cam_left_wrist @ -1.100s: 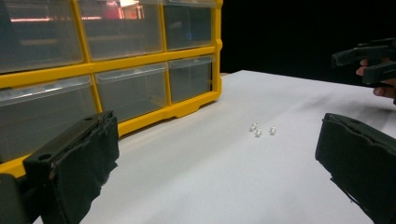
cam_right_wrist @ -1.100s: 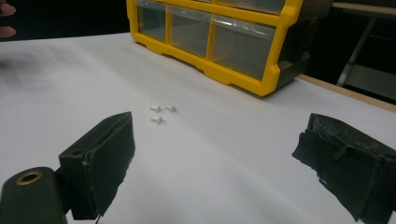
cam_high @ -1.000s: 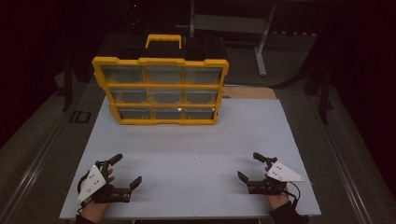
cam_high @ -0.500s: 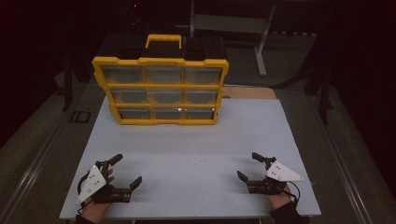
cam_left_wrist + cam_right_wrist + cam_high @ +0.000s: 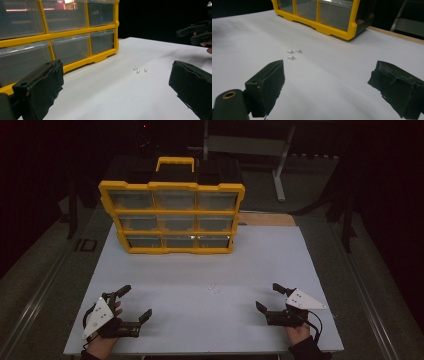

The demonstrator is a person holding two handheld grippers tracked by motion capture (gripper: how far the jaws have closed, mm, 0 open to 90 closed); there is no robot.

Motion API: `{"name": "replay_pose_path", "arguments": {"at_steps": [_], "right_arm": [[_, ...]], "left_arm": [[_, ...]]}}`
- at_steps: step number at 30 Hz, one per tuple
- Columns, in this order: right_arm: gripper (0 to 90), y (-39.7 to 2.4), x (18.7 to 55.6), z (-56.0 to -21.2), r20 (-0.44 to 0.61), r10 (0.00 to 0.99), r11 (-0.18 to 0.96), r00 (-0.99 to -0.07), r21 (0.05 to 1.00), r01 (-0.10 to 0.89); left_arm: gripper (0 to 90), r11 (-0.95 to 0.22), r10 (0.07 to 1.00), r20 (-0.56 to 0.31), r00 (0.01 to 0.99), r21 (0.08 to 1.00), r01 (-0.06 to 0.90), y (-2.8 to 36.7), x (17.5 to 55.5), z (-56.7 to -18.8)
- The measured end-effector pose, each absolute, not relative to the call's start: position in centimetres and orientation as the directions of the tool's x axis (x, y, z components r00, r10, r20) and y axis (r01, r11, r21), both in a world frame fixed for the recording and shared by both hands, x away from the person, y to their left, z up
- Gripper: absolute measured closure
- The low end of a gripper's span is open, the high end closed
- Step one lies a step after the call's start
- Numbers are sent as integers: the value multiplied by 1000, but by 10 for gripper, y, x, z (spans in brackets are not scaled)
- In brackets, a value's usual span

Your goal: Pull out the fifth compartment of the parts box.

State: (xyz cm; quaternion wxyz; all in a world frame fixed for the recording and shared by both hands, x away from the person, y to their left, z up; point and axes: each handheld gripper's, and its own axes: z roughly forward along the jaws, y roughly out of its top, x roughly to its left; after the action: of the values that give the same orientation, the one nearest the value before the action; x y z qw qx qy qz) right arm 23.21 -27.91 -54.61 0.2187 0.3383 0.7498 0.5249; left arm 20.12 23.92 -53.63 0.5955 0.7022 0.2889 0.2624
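Observation:
A yellow drawer organizer with clear drawers stands upright at the back of the white table; it also appears as the organizer and the organizer in the gripper views. Three tiny white parts lie loose mid-table, seen again as the parts and the parts. My left gripper rests open near the front left edge. Open as well, my right gripper sits at the front right. Nothing lies between either pair of jaws.
Dark floor surrounds the table, with a metal frame behind the organizer and a wooden strip at the table's back right. The other hand's gripper shows far off in the left gripper view.

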Motion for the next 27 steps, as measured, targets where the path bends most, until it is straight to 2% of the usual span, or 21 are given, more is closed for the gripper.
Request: {"name": "replay_pose_path", "arguments": {"at_steps": [16,27], "right_arm": [[98,-272,230,-499,-54,702,255,-710,950,180],[99,-258,252,-454,-133,662,286,-738,955,85]], "left_arm": [[0,-104,720,2,694,989,104,239,201,-535],[0,-98,721,-1,693,990,103,239,201,-535]]}}
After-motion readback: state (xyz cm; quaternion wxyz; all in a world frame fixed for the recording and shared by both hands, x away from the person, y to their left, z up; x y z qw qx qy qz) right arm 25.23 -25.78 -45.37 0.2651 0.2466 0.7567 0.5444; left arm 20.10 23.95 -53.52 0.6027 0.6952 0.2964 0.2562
